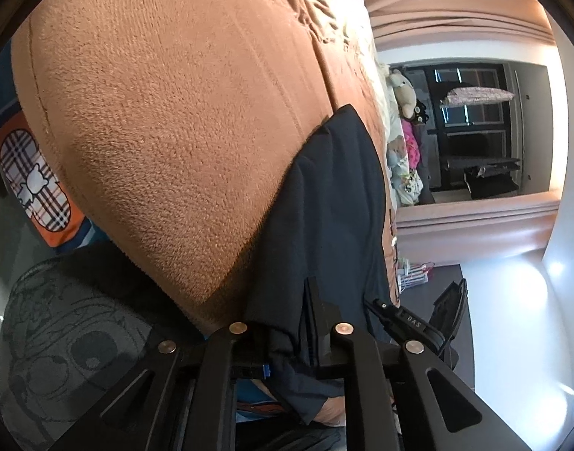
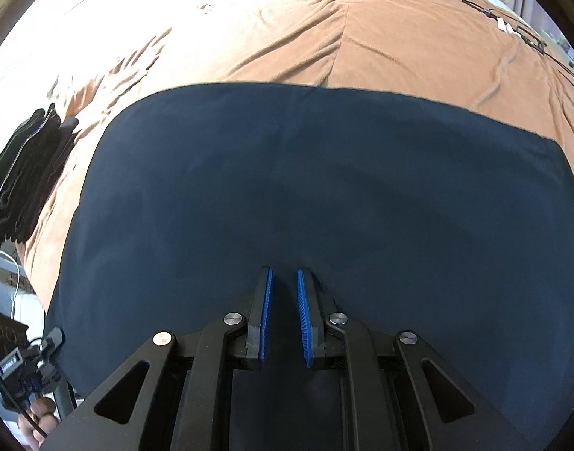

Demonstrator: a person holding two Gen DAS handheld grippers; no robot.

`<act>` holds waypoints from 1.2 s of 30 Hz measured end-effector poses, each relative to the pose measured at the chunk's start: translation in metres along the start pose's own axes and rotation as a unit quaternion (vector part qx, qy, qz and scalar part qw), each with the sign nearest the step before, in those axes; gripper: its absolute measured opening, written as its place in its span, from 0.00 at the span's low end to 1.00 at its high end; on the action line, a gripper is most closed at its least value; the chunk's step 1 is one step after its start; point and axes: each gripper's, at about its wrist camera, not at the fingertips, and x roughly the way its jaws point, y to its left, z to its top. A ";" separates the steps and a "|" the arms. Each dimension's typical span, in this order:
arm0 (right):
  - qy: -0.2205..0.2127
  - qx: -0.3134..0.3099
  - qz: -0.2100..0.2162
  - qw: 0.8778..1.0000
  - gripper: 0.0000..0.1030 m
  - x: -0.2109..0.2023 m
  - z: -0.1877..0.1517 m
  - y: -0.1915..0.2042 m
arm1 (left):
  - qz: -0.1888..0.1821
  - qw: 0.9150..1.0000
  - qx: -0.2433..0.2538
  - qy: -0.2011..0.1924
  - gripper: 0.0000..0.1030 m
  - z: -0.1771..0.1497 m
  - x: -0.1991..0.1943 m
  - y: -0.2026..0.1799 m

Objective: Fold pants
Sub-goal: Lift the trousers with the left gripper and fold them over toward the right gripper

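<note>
The right gripper's fingers are seen slightly apart, blue pads bare, nothing held, over the navy pants, which are spread flat on the orange blanket of the bed. The left gripper's fingers are clamped on a fold of the pants. "DAS" is read on a black device in the left view only; a black stack is shown in the right view only.

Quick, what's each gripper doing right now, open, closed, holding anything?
Left gripper: closed on the edge of the dark pants.
Right gripper: slightly open, empty, just above the pants spread on the brown blanket.
</note>
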 end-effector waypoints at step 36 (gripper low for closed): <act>-0.009 0.024 0.115 0.993 0.10 -0.041 -0.101 0.003 | -0.049 0.990 0.128 -0.017 0.08 -0.004 0.001 -0.112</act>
